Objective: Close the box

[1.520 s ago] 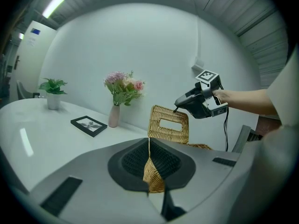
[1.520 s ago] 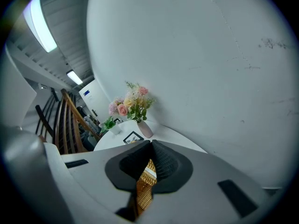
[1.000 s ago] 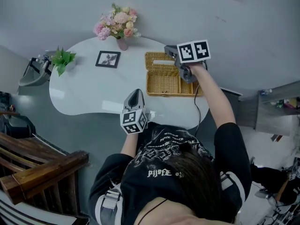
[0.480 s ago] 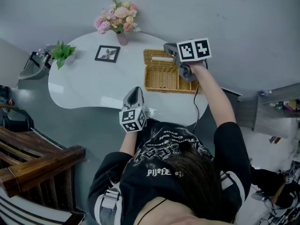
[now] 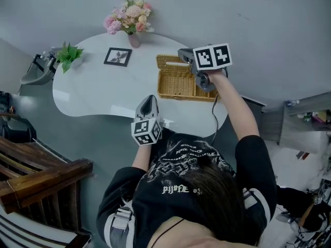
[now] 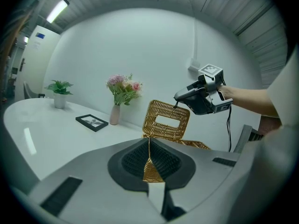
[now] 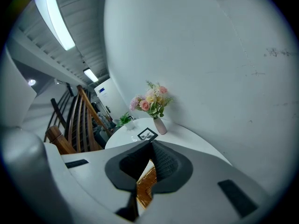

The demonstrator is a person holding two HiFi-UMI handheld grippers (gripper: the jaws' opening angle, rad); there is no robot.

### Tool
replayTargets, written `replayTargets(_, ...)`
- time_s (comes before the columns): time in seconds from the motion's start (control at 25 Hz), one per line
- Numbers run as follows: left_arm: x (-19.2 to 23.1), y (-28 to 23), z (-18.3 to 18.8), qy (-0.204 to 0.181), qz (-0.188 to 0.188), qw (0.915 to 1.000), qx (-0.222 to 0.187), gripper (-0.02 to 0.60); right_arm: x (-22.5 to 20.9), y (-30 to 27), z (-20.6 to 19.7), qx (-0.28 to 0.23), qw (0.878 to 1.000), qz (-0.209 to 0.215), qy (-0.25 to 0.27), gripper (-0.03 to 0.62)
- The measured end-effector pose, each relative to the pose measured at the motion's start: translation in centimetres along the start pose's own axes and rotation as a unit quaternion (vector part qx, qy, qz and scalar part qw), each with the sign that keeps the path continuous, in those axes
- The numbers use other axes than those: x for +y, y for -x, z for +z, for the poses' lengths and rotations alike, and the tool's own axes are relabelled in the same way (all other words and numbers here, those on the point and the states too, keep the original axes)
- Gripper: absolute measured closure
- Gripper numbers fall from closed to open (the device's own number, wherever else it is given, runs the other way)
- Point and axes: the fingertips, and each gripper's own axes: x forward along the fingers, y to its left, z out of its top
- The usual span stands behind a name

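A wicker box (image 5: pixel 178 87) stands open on the white table (image 5: pixel 93 94), its lid (image 5: pixel 173 62) raised at the far side. My right gripper (image 5: pixel 181 53) is shut on the lid's top right corner, and the left gripper view shows its tip (image 6: pixel 177 99) on the lid (image 6: pixel 168 120). In the right gripper view, wicker (image 7: pixel 145 183) fills the slit below the closed jaws (image 7: pixel 150 143). My left gripper (image 5: pixel 150 99) hovers at the table's near edge, shut and empty, pointing at the box (image 6: pixel 149 141).
Pink flowers in a vase (image 5: pixel 129 22) stand at the table's far edge, with a small picture frame (image 5: pixel 118 57) in front of them. A potted plant (image 5: pixel 67 56) is at the far left. A wooden railing (image 5: pixel 41 180) lies to my left, and a grey wall is behind the table.
The head view has drifted slightly. Both grippers and the raised lid keep the same places relative to the table.
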Motion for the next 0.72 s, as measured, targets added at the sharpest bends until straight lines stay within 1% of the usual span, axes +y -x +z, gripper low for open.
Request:
replayTargets(0.48, -0.9, 1.2, -0.7, 0.003, 0.002, 1.0000, -0.008, 0.555, 1.3, 1.1, -1.9, 0.003, 1.000, 0.013, 0.005, 0.557)
replayTargets(0.72, -0.5, 1.8, -0.8, 0.001, 0.008, 0.9999, -0.012, 0.555, 2.2, 1.2, -2.8, 0.003, 1.000, 0.019, 0.006, 0.559)
